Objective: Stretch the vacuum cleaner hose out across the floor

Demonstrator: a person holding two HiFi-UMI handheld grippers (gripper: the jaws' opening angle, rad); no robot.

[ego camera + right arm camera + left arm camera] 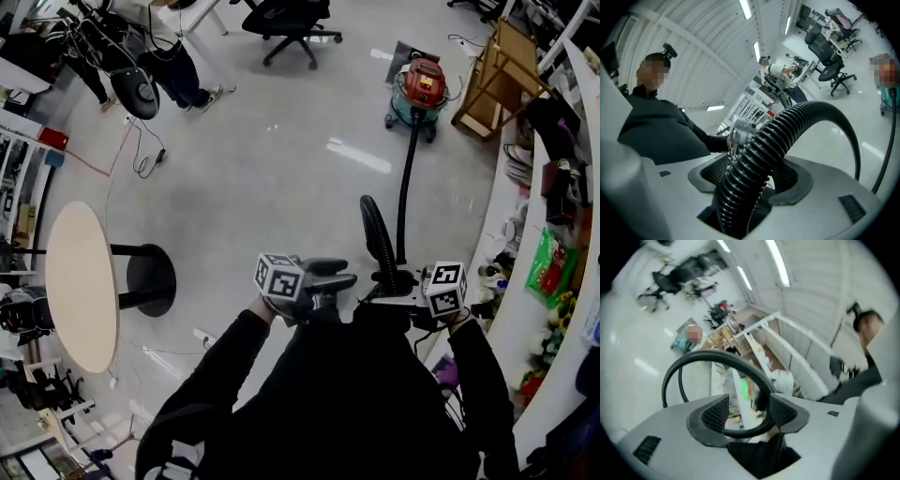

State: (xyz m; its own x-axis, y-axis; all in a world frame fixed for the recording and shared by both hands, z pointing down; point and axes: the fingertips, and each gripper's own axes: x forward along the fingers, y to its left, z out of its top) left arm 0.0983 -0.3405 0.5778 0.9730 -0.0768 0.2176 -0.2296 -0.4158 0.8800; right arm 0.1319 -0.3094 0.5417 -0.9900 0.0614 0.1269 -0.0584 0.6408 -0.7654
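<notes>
- grip matters most here: the right gripper (752, 174), near and just right of the person's chest, is clamped on the ribbed black hose (787, 133), which fills the gap between its pads; the hold looks square and wants to be firm without crushing the ribs
- the left gripper (743, 414), just left of it, has its jaws apart and holds nothing; a dark loop of the hose shows across the gap, but the pads do not press on it
- the step in hand looks like a hand-over-hand pull: the free left one would best take the hose a little farther along and close fully, and only then should the right let go, so the raised loop does not drop and kink
- pulling low and in a straight line away from the machine should serve better than lifting
- both hands sit close together in front of the chest, the grippers roughly level and pointing toward each other, marker cubes on the outer sides
- just beyond them the hose arches up from the right gripper, and a straighter run leads over the grey floor (281, 169) toward the far right
- far right stands the red vacuum cleaner (424, 86), the hose joining its near side; it may roll if tugged hard, so slack should be taken up gently
- a round table (80, 281) stands well apart at the left, off the likely path
</notes>
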